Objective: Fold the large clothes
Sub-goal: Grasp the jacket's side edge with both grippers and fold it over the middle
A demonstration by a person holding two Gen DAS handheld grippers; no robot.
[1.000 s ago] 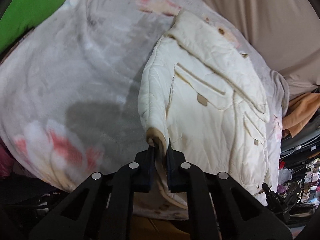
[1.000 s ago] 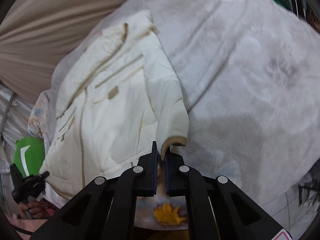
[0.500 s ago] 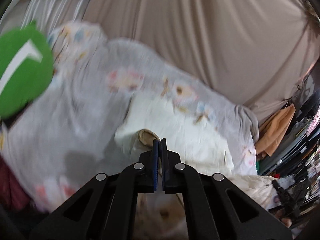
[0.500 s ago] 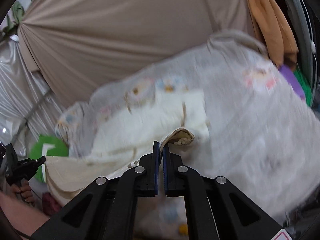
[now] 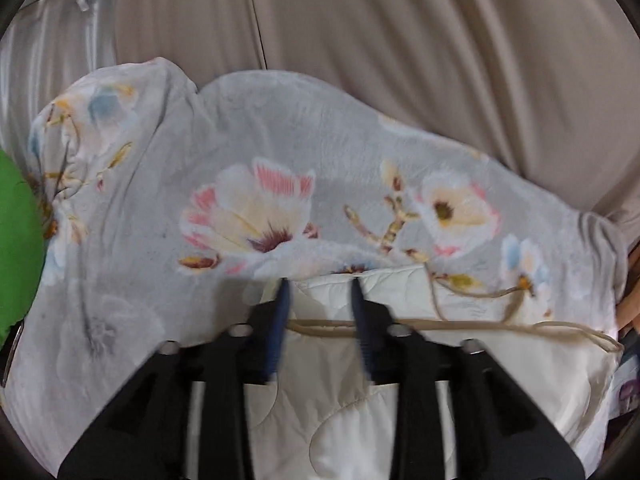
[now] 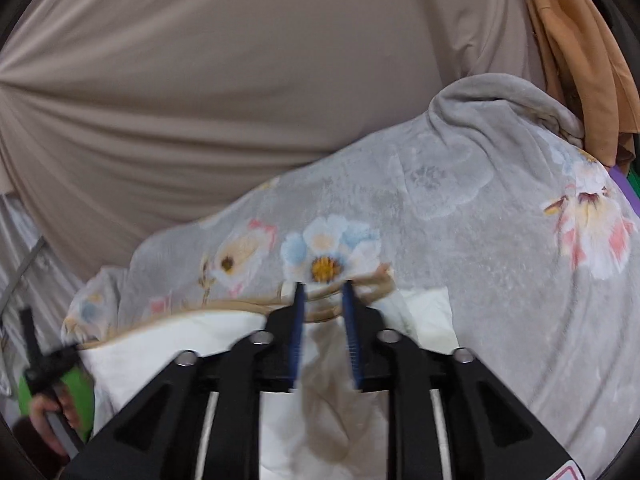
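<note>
A cream quilted jacket (image 5: 340, 408) with tan trim lies folded over on a grey floral blanket (image 5: 248, 160). My left gripper (image 5: 319, 285) is open just above the jacket's far edge, with nothing between its fingers. In the right wrist view the same jacket (image 6: 168, 352) lies on the blanket (image 6: 460, 216). My right gripper (image 6: 323, 285) is open over the tan-trimmed edge (image 6: 372, 284), holding nothing. The other gripper's black tip (image 6: 48, 360) shows at the far left.
A beige curtain (image 5: 400, 48) hangs behind the bed. A green cushion (image 5: 16, 248) sits at the left edge. Orange cloth (image 6: 572, 48) hangs at the right. Silver fabric (image 5: 52, 40) is at the back left.
Both grippers carried the jacket's near corners up and forward over the garment, laid them at the far edge, and opened, letting the jacket go.
</note>
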